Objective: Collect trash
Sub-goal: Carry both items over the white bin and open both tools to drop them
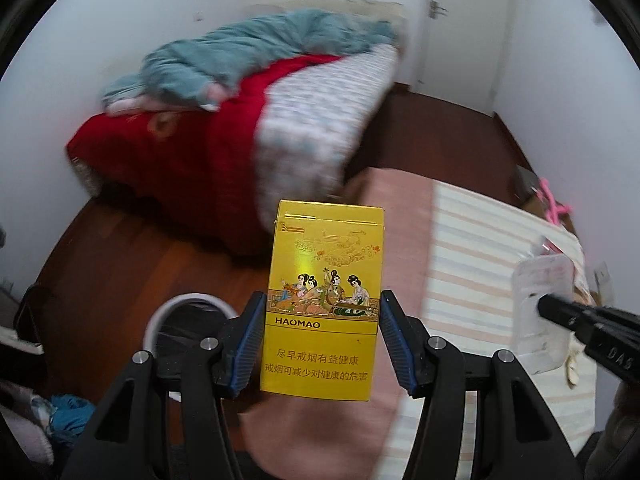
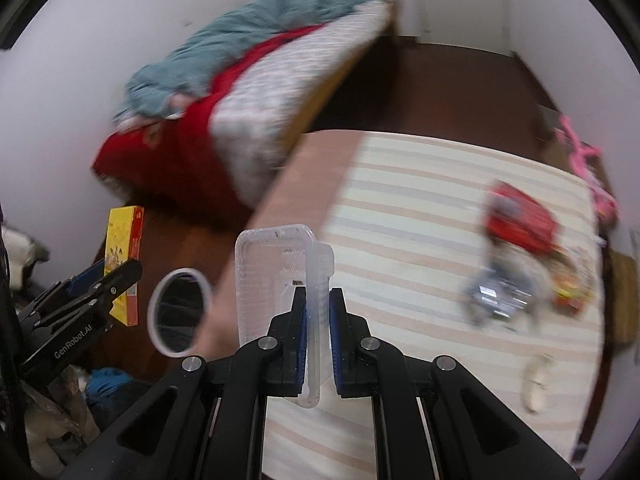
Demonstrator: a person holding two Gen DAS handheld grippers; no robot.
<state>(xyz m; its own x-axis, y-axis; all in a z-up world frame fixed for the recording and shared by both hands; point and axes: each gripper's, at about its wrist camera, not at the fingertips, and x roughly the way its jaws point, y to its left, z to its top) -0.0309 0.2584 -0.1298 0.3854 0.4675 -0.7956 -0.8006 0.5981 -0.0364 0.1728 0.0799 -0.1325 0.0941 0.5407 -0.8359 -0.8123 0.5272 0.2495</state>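
The left gripper (image 1: 323, 338) is clamped across the lower sides of the yellow cigarette pack (image 1: 323, 296); it looks light, stiff and crushable. The right gripper (image 2: 318, 340) pinches the clear plastic box (image 2: 282, 276) at its thin edge; it looks light, slippery and flexible. Both point forward above the bin (image 2: 180, 312).

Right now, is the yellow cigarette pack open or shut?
Shut: the pack, held in the left tongs, has its lid flat and flush.
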